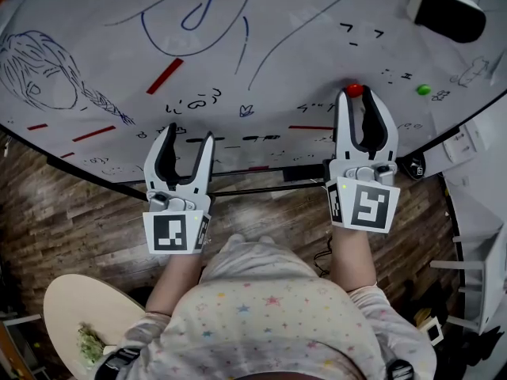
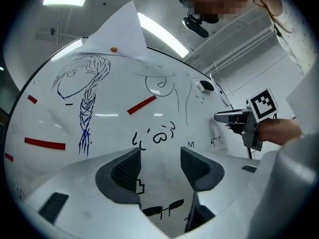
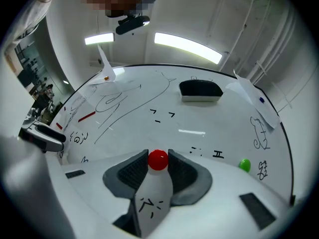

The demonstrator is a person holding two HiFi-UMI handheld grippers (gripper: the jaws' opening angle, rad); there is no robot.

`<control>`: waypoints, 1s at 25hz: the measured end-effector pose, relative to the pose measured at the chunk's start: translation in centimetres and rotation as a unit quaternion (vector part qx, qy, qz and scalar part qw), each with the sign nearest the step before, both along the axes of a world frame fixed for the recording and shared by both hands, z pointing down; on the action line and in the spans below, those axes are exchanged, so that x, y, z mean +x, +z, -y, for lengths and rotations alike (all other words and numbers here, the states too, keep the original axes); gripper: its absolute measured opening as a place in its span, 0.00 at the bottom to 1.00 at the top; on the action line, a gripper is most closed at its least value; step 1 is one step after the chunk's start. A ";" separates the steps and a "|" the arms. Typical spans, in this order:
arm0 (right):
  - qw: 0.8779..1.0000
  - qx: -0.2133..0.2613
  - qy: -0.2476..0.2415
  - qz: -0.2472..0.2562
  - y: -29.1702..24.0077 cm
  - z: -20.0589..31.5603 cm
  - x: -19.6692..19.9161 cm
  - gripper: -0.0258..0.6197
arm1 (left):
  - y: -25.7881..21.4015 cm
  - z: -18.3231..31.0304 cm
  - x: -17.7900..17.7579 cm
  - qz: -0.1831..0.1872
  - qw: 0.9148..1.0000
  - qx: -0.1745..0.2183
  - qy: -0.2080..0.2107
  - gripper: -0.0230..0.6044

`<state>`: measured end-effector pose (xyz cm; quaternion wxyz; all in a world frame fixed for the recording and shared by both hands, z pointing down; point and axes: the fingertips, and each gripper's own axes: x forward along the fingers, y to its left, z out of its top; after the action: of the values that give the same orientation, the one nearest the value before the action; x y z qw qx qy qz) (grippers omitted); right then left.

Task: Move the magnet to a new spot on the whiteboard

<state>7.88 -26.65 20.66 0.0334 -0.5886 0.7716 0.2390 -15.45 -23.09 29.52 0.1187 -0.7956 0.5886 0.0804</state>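
Currently I hold the left gripper (image 1: 189,133) low on the board with its jaws wide apart. Nothing stands between its pads except bare board and some black scribble. It takes no part in the grasp.

To its right and a little higher, the right gripper (image 1: 358,100) is closed to a narrow gap on the small round glossy red magnet (image 3: 158,160). In the right gripper view both ribbed pads appear to touch the magnet's sides, right at their tips. The magnet sits on the white, pen-marked whiteboard (image 1: 261,22), in its lower right part.

Handling notes, as my judgement:
1. The magnet is hard, light and smooth. Its rounded sides give the pads little to bite on, so it may squirt out of a tip grip.
2. Take hold across the widest part, close to the board face, with the pads square to it.
3. Expect a short pull from the board at lift-off. Sliding it instead risks smearing the ink.

Farther right, a small round green magnet (image 3: 244,164) sits well apart from the red one. Beyond both, a black-and-white block eraser (image 3: 200,90) clings near the board's top.
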 end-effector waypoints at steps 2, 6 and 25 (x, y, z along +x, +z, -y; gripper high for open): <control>1.000 -0.002 0.000 -0.001 0.1 -0.1 0.1 0.23 | 0.0 -0.1 0.1 -0.001 1.000 0.000 0.002 0.41; 1.000 -0.005 0.002 0.001 0.2 -0.4 0.4 0.23 | 0.0 -0.2 0.4 -0.001 1.000 0.001 0.007 0.40; 0.998 -0.039 -0.022 0.050 1.0 -2.9 2.2 0.23 | -0.6 -1.0 2.8 -0.003 0.999 0.001 0.052 0.21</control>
<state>10.10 -23.71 21.70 0.0540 -0.5838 0.7903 0.1778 -12.69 -22.13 28.94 0.1134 -0.8249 0.5466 0.0893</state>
